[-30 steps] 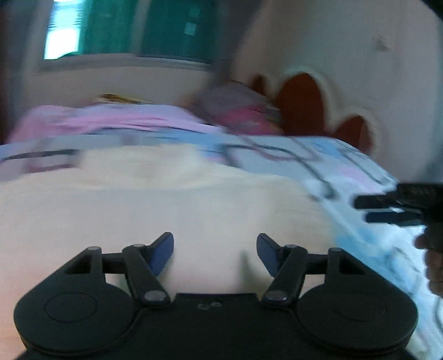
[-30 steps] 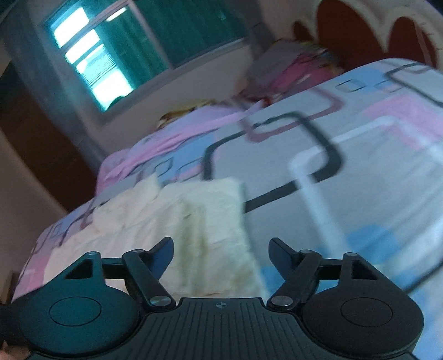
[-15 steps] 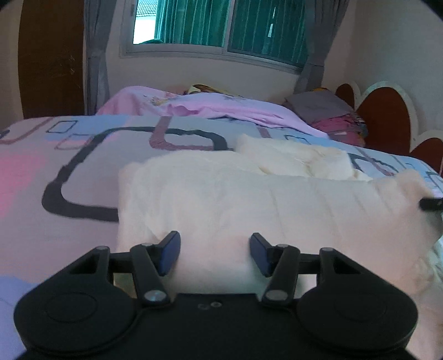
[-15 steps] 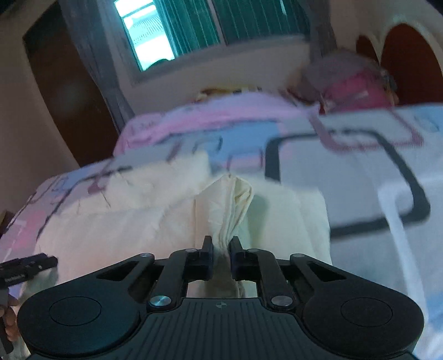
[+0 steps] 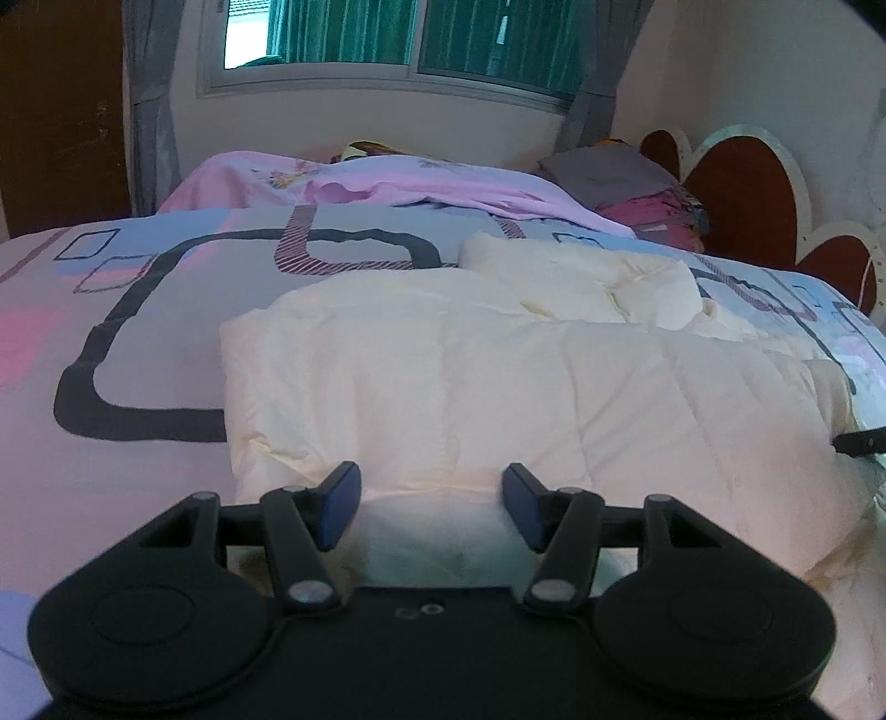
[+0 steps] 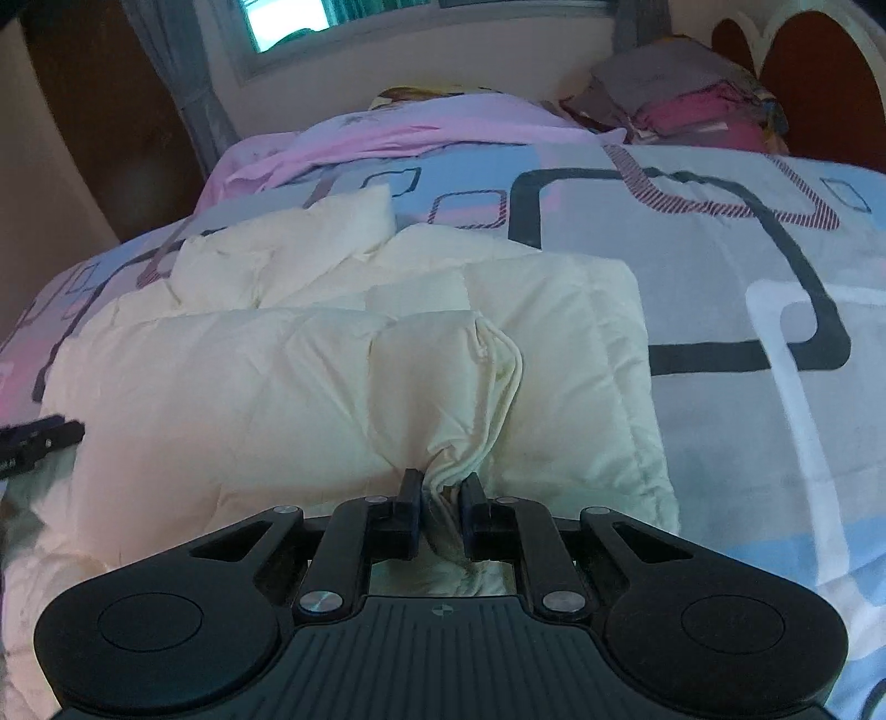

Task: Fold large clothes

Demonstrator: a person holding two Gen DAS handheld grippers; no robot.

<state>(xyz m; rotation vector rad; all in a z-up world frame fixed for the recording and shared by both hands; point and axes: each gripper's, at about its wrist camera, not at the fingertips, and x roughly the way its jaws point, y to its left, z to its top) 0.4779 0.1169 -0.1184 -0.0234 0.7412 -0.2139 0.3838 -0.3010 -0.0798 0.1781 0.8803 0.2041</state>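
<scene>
A cream quilted puffer garment (image 5: 498,387) lies part-folded on the patterned bed cover; it also shows in the right wrist view (image 6: 343,354). My left gripper (image 5: 431,507) is open, its blue pads on either side of the garment's near edge. My right gripper (image 6: 440,495) is shut on a bunched fold of the garment's near right part. The right gripper's tip shows at the right edge of the left wrist view (image 5: 858,441). The left gripper's tip shows at the left edge of the right wrist view (image 6: 41,435).
The bed cover (image 5: 111,354) has grey, pink and blue shapes with dark outlines. A pink sheet (image 5: 387,185) and a pile of folded clothes (image 5: 637,194) lie at the far side. A brown scalloped headboard (image 5: 753,188) stands right, under a window (image 5: 398,33).
My right gripper went from open to shut on a fold of the garment. My left gripper swung left to the garment's left near edge and stays open.
</scene>
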